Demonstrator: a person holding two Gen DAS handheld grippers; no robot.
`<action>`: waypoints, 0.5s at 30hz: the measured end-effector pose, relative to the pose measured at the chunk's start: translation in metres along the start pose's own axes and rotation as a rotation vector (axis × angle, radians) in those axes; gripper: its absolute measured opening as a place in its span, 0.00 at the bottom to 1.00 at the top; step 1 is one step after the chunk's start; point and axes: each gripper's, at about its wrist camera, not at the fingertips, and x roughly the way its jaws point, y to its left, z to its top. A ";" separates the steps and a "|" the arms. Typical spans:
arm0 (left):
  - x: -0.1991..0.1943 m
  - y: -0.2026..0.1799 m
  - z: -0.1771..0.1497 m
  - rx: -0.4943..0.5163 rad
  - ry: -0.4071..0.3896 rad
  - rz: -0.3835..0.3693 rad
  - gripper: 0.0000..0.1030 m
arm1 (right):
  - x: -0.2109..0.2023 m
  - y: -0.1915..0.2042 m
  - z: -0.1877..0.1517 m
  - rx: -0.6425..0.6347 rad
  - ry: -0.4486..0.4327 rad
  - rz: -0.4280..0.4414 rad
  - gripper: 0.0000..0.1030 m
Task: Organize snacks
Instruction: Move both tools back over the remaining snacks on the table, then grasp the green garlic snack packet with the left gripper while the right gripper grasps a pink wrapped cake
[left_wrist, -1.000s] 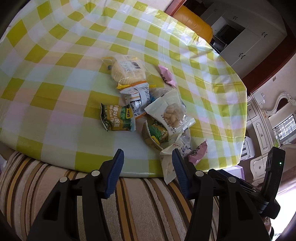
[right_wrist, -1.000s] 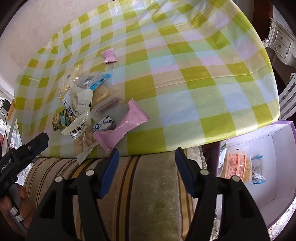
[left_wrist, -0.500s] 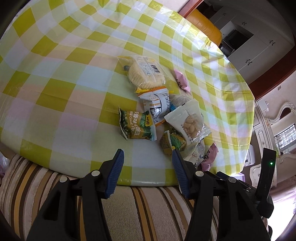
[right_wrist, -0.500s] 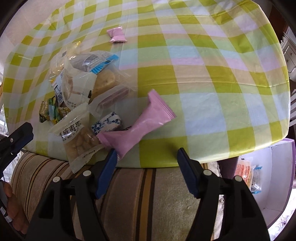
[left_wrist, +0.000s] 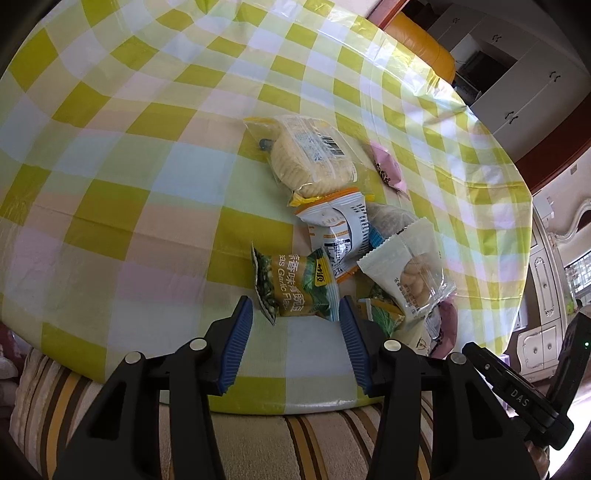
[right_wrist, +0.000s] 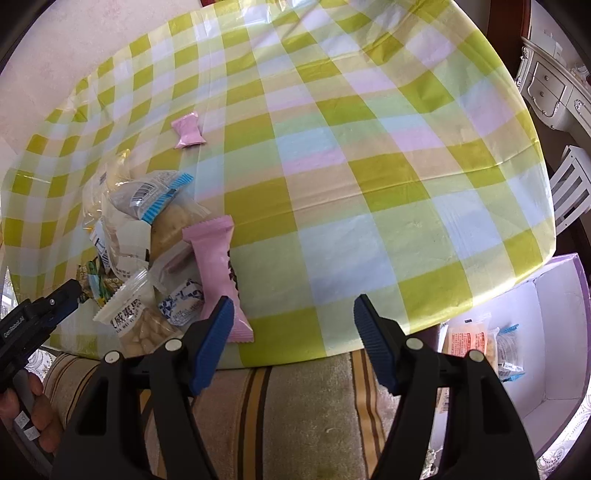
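A heap of snack packets lies on a round table with a yellow-green checked cloth (left_wrist: 129, 177). In the left wrist view my left gripper (left_wrist: 295, 312) is open, its blue pads on either side of a green garlic-pea packet (left_wrist: 295, 288) at the near edge of the heap. Behind it lie a white-orange packet (left_wrist: 336, 229), a clear cracker bag (left_wrist: 314, 162) and a white biscuit packet (left_wrist: 406, 273). In the right wrist view my right gripper (right_wrist: 293, 312) is open, its left pad next to a long pink packet (right_wrist: 216, 266).
A small pink packet (right_wrist: 188, 130) lies apart, farther back on the table. A white-and-purple box (right_wrist: 554, 332) holding a few snacks stands low at the right beside the table. A striped cushion (right_wrist: 295, 413) runs along the near edge.
Both grippers have moved forward to the heap. The left one now brackets the green packet; the right one has come up beside the long pink packet. Both stay open.
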 end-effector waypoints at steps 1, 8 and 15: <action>0.002 -0.002 0.001 0.009 0.000 0.012 0.46 | 0.000 0.002 0.001 -0.003 -0.006 0.007 0.66; 0.016 -0.013 0.008 0.071 0.024 0.072 0.55 | 0.010 0.022 0.007 -0.049 -0.004 0.026 0.62; 0.023 -0.020 0.009 0.110 0.034 0.104 0.57 | 0.012 0.029 0.012 -0.060 -0.021 0.039 0.62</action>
